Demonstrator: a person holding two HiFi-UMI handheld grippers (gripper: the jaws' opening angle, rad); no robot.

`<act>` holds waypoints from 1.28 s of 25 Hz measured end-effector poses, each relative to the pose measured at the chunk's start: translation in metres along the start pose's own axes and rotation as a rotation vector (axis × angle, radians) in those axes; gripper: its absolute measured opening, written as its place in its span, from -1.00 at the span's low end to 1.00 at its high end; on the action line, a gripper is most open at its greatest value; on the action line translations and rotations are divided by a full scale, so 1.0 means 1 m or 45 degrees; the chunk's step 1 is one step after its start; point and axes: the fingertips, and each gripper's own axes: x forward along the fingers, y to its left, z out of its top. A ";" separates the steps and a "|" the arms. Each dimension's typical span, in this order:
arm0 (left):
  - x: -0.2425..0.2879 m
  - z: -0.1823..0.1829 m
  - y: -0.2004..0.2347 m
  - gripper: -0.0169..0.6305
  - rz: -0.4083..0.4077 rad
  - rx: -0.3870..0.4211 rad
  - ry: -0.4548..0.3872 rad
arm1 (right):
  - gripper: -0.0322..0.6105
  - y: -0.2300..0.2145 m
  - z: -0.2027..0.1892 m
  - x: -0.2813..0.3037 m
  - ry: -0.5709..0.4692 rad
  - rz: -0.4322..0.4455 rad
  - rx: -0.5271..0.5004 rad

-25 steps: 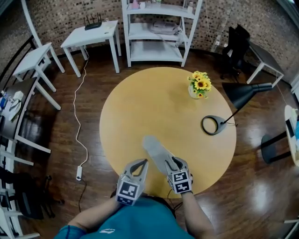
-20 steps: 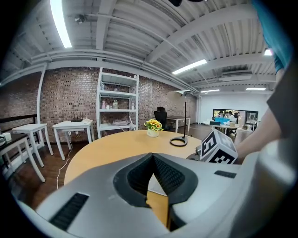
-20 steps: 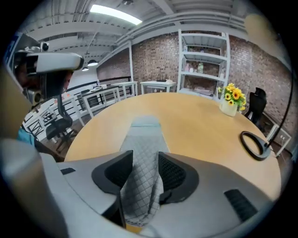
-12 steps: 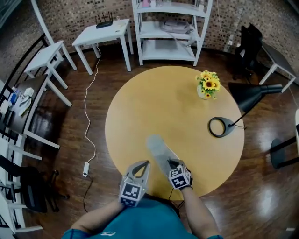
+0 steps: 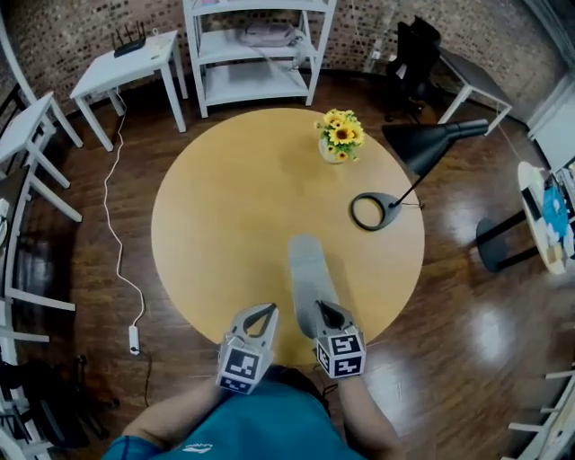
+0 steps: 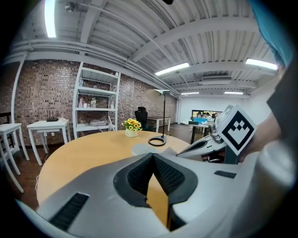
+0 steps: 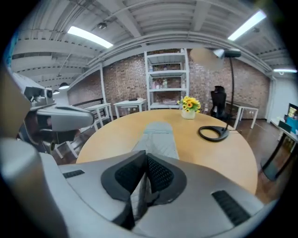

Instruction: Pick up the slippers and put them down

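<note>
Brick-walled room with a dark wood floor and white furniture.
A round wooden table (image 5: 225, 225) is set on a glossy dark plank floor (image 5: 90, 243). Against the brick wall (image 5: 63, 27) a white shelving unit (image 5: 256, 54) is placed, with white side tables (image 5: 126, 67) to its left, one bearing a router (image 5: 128, 43). A white power strip (image 5: 134, 338) is left on the floor. A black lamp (image 5: 431, 144) and a vase of sunflowers (image 5: 339, 137) are stood on the table. The ceiling is lit by strip lights (image 7: 88, 36).

slipper (image 5: 305, 269) on table (image 5: 225, 207) near its front edge, lamp base (image 5: 373, 211) to its right, flowers (image 5: 340, 137) behind that (shelves (image 5: 256, 45) beyond)
</note>
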 end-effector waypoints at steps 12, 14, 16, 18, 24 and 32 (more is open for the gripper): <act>0.019 0.021 -0.110 -0.93 -0.361 0.054 -0.080 | -0.83 -0.070 -0.042 -0.153 -0.108 -0.487 0.246; 0.026 0.025 -0.139 -0.93 -0.385 0.088 -0.094 | -0.83 -0.087 -0.057 -0.179 -0.135 -0.529 0.273; 0.036 0.030 -0.173 -0.93 -0.397 0.110 -0.110 | -0.83 -0.110 -0.075 -0.206 -0.154 -0.568 0.300; 0.045 0.033 -0.212 -0.93 -0.412 0.111 -0.120 | -0.83 -0.135 -0.095 -0.235 -0.156 -0.603 0.322; 0.081 0.024 -0.335 -0.93 -0.527 0.154 -0.087 | -0.83 -0.202 -0.156 -0.303 -0.122 -0.673 0.385; 0.127 -0.044 -0.450 -0.93 -0.683 0.168 0.117 | -0.83 -0.256 -0.273 -0.335 0.027 -0.767 0.604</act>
